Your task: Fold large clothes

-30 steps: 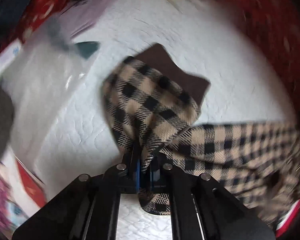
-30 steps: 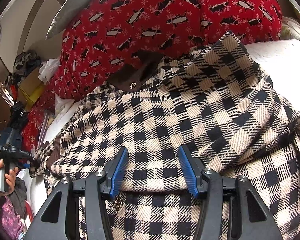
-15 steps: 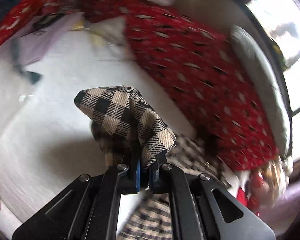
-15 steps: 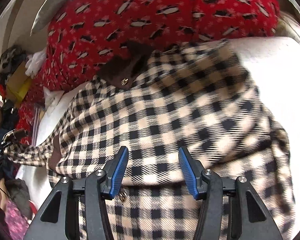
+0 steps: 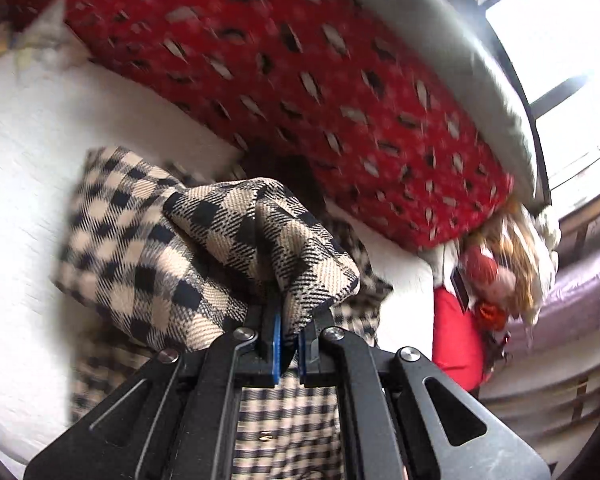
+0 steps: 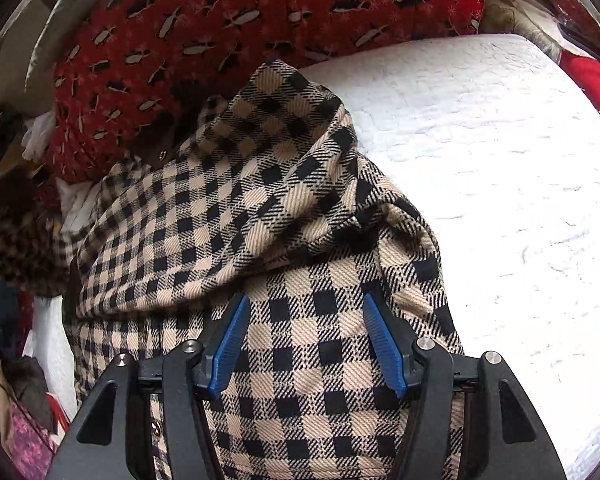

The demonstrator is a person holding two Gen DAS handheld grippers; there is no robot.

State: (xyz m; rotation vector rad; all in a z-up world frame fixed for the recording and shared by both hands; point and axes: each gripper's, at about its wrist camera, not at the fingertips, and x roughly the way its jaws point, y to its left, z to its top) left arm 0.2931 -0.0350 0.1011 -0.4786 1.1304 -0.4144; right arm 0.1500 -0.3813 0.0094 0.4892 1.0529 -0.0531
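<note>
A beige and black checked coat [image 6: 260, 216] lies bunched on a white quilted bed [image 6: 500, 160]. Its brown lining with a snap shows near the collar [image 6: 160, 152]. My left gripper [image 5: 287, 340] is shut on a fold of the checked coat [image 5: 260, 232] and holds it up above the rest of the garment. My right gripper [image 6: 304, 344] is open, its blue fingers [image 6: 230, 340] standing apart just over the coat's near part, with checked cloth showing between them.
A red quilt with a black and white print [image 6: 220, 20] is piled along the far side of the bed, also in the left wrist view [image 5: 340, 100]. A window [image 5: 560, 40] and a doll-like red and orange heap [image 5: 492, 280] lie to the right. Clutter [image 6: 16, 400] sits beside the bed.
My left gripper has swung with the held fold from the open bed toward the red quilt and window. The coat's right side has been folded over. My right gripper stays open.
</note>
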